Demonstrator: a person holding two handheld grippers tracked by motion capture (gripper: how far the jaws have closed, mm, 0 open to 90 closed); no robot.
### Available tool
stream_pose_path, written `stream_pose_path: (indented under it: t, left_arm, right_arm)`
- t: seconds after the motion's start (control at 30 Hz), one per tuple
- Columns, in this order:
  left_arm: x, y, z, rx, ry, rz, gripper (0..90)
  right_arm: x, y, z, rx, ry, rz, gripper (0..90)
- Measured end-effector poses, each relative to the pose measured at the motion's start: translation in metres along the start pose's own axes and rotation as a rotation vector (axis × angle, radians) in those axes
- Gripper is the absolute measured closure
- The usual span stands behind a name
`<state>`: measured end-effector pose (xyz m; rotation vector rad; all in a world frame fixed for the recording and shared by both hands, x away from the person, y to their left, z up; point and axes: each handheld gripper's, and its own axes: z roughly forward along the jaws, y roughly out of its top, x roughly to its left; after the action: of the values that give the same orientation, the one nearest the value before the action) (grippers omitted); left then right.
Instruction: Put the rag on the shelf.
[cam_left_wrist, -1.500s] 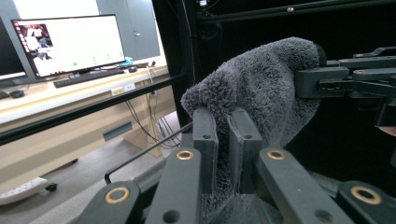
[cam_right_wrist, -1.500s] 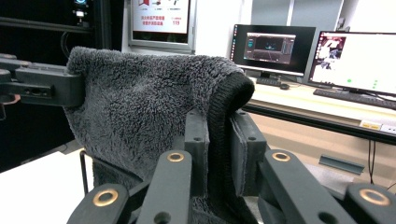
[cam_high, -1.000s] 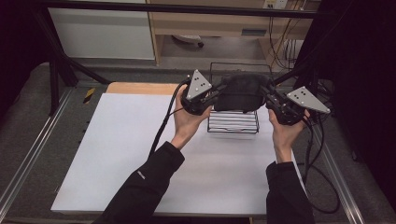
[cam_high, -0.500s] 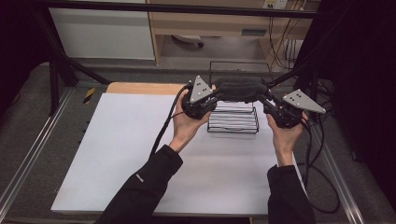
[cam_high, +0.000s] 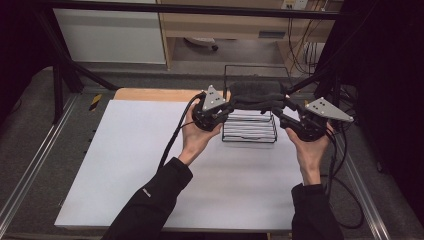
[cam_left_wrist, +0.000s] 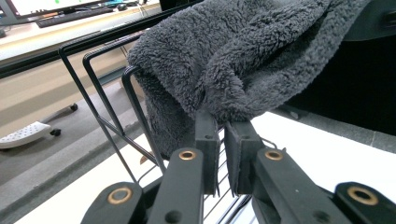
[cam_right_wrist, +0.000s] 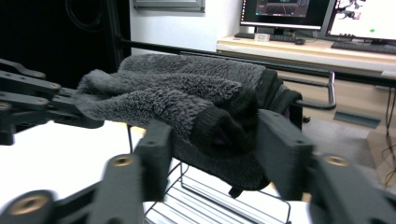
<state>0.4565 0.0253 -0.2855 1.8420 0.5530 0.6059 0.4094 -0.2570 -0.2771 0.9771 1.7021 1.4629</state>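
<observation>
A dark grey fleece piece (cam_high: 257, 95) hangs across the top of a black wire rack (cam_high: 249, 131) at the far middle of the white table. My left gripper (cam_high: 227, 107) is at its left end, and the left gripper view shows that gripper (cam_left_wrist: 222, 123) shut on the edge of the fleece (cam_left_wrist: 233, 51). My right gripper (cam_high: 280, 114) is at the right end. In the right gripper view its jaws (cam_right_wrist: 217, 128) have just been opening and stand wide on either side of the rolled, tube-like end of the fleece (cam_right_wrist: 177, 93), no longer pinching it.
The rack (cam_right_wrist: 224, 196) stands on a white board (cam_high: 150, 165) over a wooden tabletop. Metal rails run along both sides of the table, and cables trail from each gripper. Desks with monitors stand beyond the far edge.
The fleece, bunched high between the grippers a second ago, is now stretched flatter along the rack's top. The right gripper's jaws have spread apart.
</observation>
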Motion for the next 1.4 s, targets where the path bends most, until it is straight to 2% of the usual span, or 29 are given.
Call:
stream_pose_path:
  t: [0.13, 0.27, 0.33, 0.4, 0.53, 0.6, 0.67, 0.77, 0.87, 0.93, 1.0, 1.03, 1.07, 1.1, 1.2, 1.3, 1.4]
  left_arm:
    - [0.000, -0.001, 0.001, 0.007, 0.003, 0.004, 84.3]
    - [0.000, -0.003, 0.004, 0.020, 0.007, 0.018, 84.5]
    - [0.000, -0.004, 0.004, 0.022, 0.000, 0.012, 84.3]
    - [0.002, -0.004, 0.000, 0.032, -0.014, -0.014, 81.6]
    - [0.009, -0.007, -0.014, 0.030, -0.012, -0.071, 67.8]
    - [0.014, -0.005, -0.019, 0.024, -0.011, -0.115, 60.0]
    - [0.018, -0.002, -0.021, 0.010, -0.013, -0.147, 56.0]
    - [0.015, 0.005, -0.016, -0.004, -0.029, -0.174, 52.2]
    - [0.007, 0.013, -0.005, 0.018, -0.044, -0.173, 51.0]
    - [0.001, 0.017, 0.003, 0.046, -0.042, -0.168, 53.4]
    - [0.000, 0.019, 0.010, 0.076, -0.018, -0.169, 58.8]
    - [0.000, 0.018, 0.013, 0.087, -0.018, -0.180, 63.5]
    - [0.002, 0.017, 0.015, 0.103, -0.038, -0.198, 70.2]
    - [0.002, 0.015, 0.017, 0.118, -0.049, -0.209, 77.7]
    - [0.002, 0.010, 0.022, 0.139, -0.041, -0.201, 88.9]
    - [0.004, 0.008, 0.026, 0.142, -0.027, -0.207, 89.7]
    - [0.004, 0.007, 0.027, 0.146, -0.015, -0.196, 89.8]
  right_arm:
    - [-0.002, 0.004, -0.009, -0.020, 0.022, 0.054, 33.4]
    - [-0.005, 0.016, -0.014, -0.053, 0.020, 0.096, 34.1]
    - [-0.006, 0.020, -0.008, -0.009, 0.002, 0.094, 39.4]
    - [-0.007, 0.018, 0.003, 0.046, -0.020, 0.091, 44.2]
    - [-0.013, 0.005, 0.019, 0.139, -0.020, 0.102, 62.8]
    - [-0.016, -0.002, 0.023, 0.165, -0.017, 0.106, 73.8]
    - [-0.019, -0.006, 0.024, 0.165, -0.011, 0.113, 77.3]
    - [-0.020, -0.006, 0.022, 0.149, 0.002, 0.106, 74.7]
    - [-0.020, -0.001, 0.020, 0.117, 0.000, 0.093, 64.1]
    - [-0.021, 0.004, 0.022, 0.105, -0.005, 0.096, 62.7]
    - [-0.021, 0.008, 0.025, 0.114, -0.016, 0.087, 69.7]
    - [-0.021, 0.009, 0.026, 0.119, -0.027, 0.077, 75.5]
    - [-0.021, 0.009, 0.026, 0.128, -0.020, 0.079, 82.4]
    - [-0.021, 0.009, 0.025, 0.128, -0.005, 0.084, 85.4]
    - [-0.016, 0.007, 0.017, 0.139, 0.018, 0.083, 87.8]
    - [-0.008, 0.004, 0.009, 0.148, 0.029, 0.077, 88.1]
    - [-0.006, -0.003, 0.011, 0.178, 0.006, 0.072, 88.2]
